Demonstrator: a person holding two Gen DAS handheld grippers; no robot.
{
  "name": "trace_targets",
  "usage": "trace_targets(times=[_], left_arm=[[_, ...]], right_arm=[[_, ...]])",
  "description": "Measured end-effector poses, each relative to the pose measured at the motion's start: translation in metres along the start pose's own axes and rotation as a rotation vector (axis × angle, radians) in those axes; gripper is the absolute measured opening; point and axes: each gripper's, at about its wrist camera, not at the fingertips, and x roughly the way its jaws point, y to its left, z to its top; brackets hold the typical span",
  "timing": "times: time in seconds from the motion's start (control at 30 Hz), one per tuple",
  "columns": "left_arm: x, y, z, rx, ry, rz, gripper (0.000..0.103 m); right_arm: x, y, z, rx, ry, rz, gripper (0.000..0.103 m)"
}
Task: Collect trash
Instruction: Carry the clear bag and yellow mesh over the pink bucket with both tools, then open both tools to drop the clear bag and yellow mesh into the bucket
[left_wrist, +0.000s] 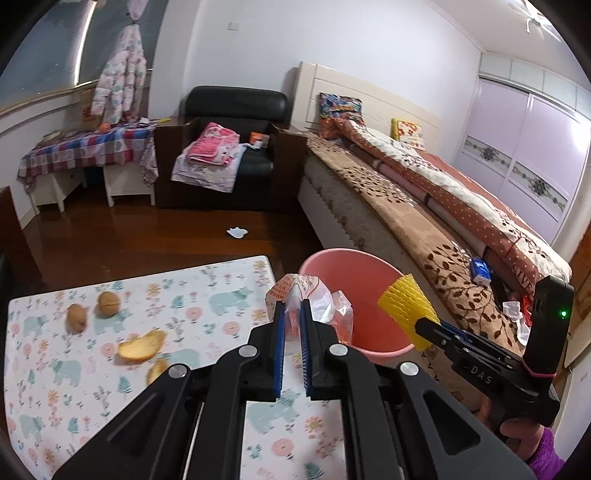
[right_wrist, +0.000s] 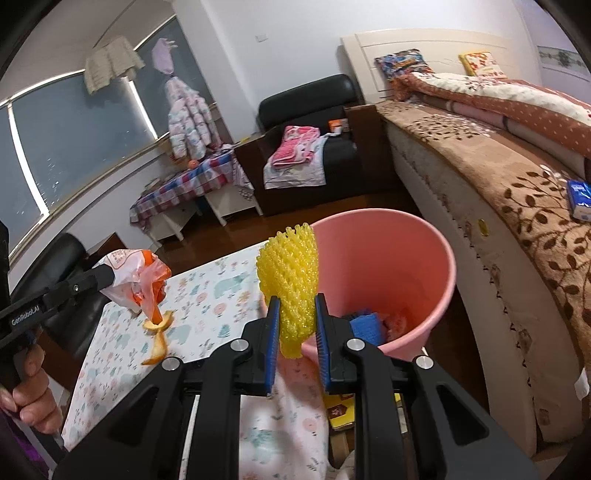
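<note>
We hold two pieces: our left gripper (left_wrist: 291, 317) clamps a crumpled plastic bag (left_wrist: 314, 295), our right gripper (right_wrist: 295, 321) pinches yellow foam netting (right_wrist: 290, 273), both near the pink bin (right_wrist: 406, 258). Some trash lies inside already; peels (left_wrist: 142, 345) and two shrivelled fruits (left_wrist: 92, 310) remain on the table (left_wrist: 207, 295) to the left.

"DAS" on right gripper (left_wrist: 424, 334) body, right of the jaws. "GenRoboLAI" on left gripper (right_wrist: 110, 275) arm, left of the jaws. "SIVE", partial, on bed quilt (left_wrist: 522, 278).

Both wrist views look down, close, sharing the pink bin (left_wrist: 354, 295).
</note>
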Motion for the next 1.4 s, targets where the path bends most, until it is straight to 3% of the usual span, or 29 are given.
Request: trace_targets(times=[0.67,1.4], left_arm=[[0.087,-0.067,0.013,0.109,0.084,-0.04,0.007],[0.154,-0.074,-0.014,0.127,0.226,-0.028,0.011]], right_arm=[[0.023,-0.06,0.011,0.093,0.019,-0.07,0.018],[0.062,-0.072,0.01,0.097,0.081,-0.087,0.018]])
